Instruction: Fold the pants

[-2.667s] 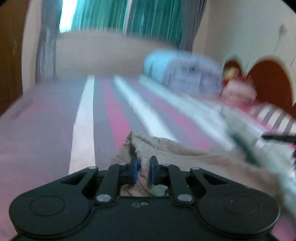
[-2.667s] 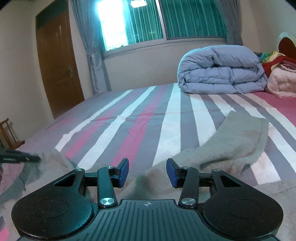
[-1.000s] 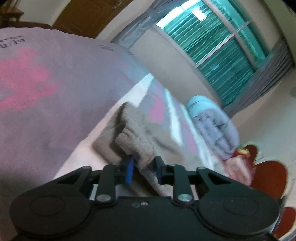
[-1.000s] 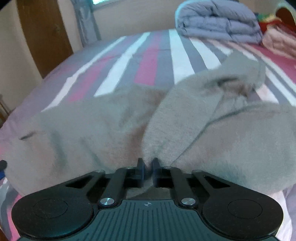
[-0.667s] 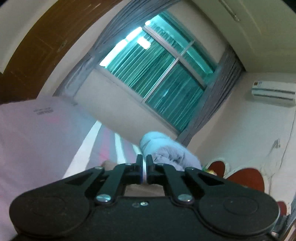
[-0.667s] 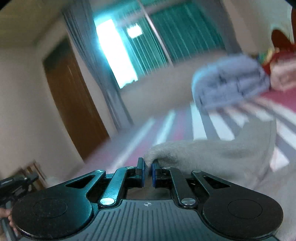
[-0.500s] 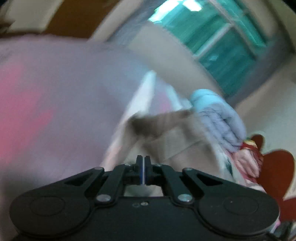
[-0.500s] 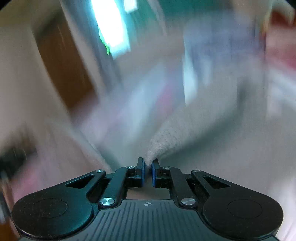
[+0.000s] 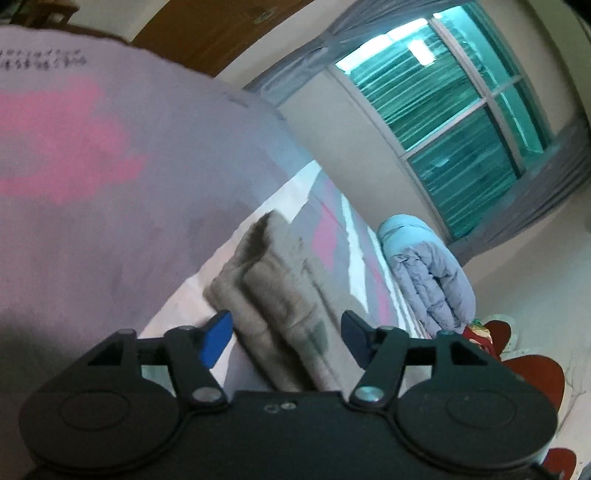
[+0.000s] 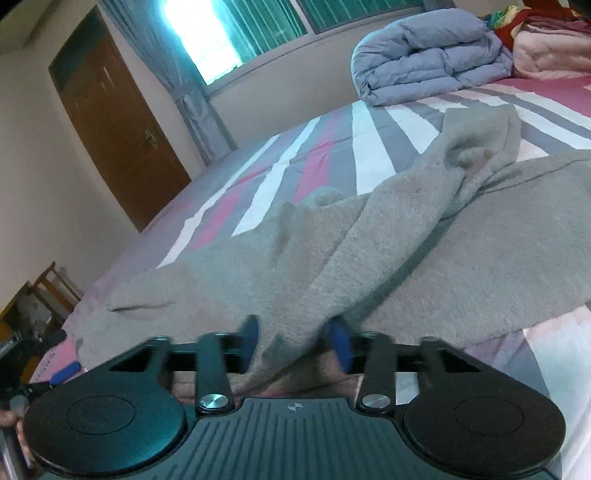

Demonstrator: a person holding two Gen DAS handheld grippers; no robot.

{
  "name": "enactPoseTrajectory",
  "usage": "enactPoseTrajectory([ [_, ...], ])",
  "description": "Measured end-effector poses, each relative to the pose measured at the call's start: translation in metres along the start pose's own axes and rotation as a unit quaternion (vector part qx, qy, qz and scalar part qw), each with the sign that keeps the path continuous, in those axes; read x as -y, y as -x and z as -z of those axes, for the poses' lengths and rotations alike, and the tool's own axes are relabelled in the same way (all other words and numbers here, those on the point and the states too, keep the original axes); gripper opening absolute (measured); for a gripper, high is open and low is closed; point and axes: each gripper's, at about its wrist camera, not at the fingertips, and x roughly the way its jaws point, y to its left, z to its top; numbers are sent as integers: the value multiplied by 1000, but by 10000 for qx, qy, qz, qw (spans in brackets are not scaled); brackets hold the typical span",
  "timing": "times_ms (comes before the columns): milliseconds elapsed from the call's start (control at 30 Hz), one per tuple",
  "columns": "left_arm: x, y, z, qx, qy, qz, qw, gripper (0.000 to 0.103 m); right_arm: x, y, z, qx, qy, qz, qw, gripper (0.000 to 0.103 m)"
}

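The beige fleece pants [image 10: 388,236] lie spread and rumpled on the striped bed [image 10: 288,162], one leg folded over the other. My right gripper [image 10: 295,341] is open just above the near edge, with a loose fold of the pants lying between its fingers. In the left wrist view the pants [image 9: 273,291] show as a bunched strip. My left gripper [image 9: 286,338] is open over their near end, blue pads apart on either side of the cloth.
A folded blue-grey duvet [image 10: 428,55] and pink bedding [image 10: 550,51] lie at the head of the bed. A wooden door [image 10: 114,118] and a curtained window [image 10: 236,33] are beyond the bed's left side. A chair [image 10: 55,284] stands by the left edge.
Both grippers were shut on the pants and lifted them. Now both have opened and the pants lie on the bed.
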Motion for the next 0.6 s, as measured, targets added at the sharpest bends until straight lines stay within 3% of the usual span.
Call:
enactPoseTrajectory([
  [133, -6, -12, -4, -135, 251, -43, 9996, 38, 2, -10, -12, -58, -269, 79, 9996, 46],
  [200, -4, -17, -5, -154, 199, -69, 9997, 29, 4, -9, -17, -48, -421, 109, 9990, 46],
  [333, -1, -15, -6, -116, 3, -73, 9999, 23, 11, -18, -24, -242, -667, 224, 9972, 46],
  [400, -1, -11, -5, -114, -85, -36, 9999, 13, 14, -20, -25, -264, -827, 174, 9961, 46],
  [500, 3, -11, -7, -136, -237, -35, 9996, 13, 20, -27, -31, -354, -1093, 92, 9933, 45],
  [533, 6, -12, -10, -145, -293, -36, 9995, 13, 21, -31, -34, -421, -1135, 118, 9926, 42],
  [600, 13, -16, -20, -127, -320, 141, 9993, 10, 21, -38, -42, -538, -1107, 166, 9923, 9],
])
